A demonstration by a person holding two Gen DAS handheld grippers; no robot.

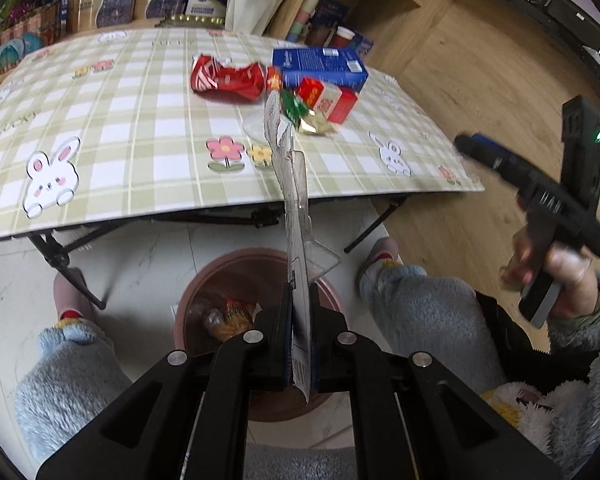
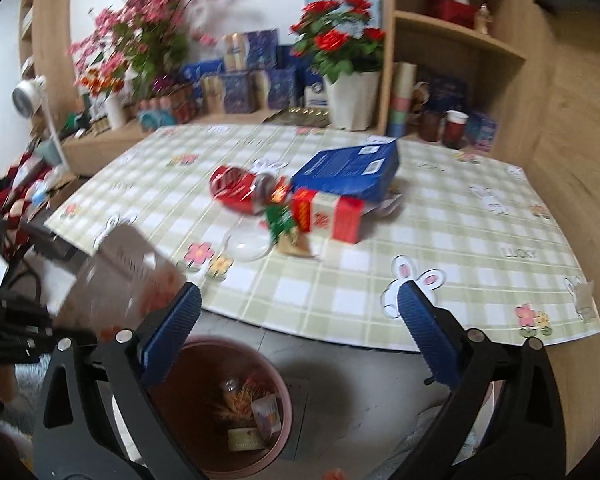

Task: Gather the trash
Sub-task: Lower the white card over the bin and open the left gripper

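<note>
My left gripper (image 1: 300,336) is clamped on a flat piece of clear plastic packaging (image 1: 296,200), a blister-type sheet with a printed card backing, as far as I can make out edge-on. It stands up out of my jaws and hangs above the brown trash bin (image 1: 328,292) on the floor between my knees, where a few wrappers and a small bottle already lie. The sheet is light and thin, stiff along its length but springy; pinched at its bottom edge it wobbles, and the slick plastic could slide if I loosen at all.

My right gripper (image 2: 298,332) is spread wide with nothing between its blue pads (image 2: 172,332), above the near edge of the checked table (image 2: 340,304) and over the bin.

On the table the rest of the trash sits in one cluster: a crushed red can (image 2: 236,188), a blue carton (image 2: 348,172) leaning on a red-and-white box (image 2: 328,216), a green wrapper (image 2: 280,220), a gold one (image 2: 296,246), and a clear round lid (image 2: 248,244). The can is light and dented, so I would take it across its crumpled waist. The red-and-white box is stiff card; its narrow sides suit my pads. The wrappers are limp and need a low pinch. The lid looks slippery; I would grip its rim.
</note>
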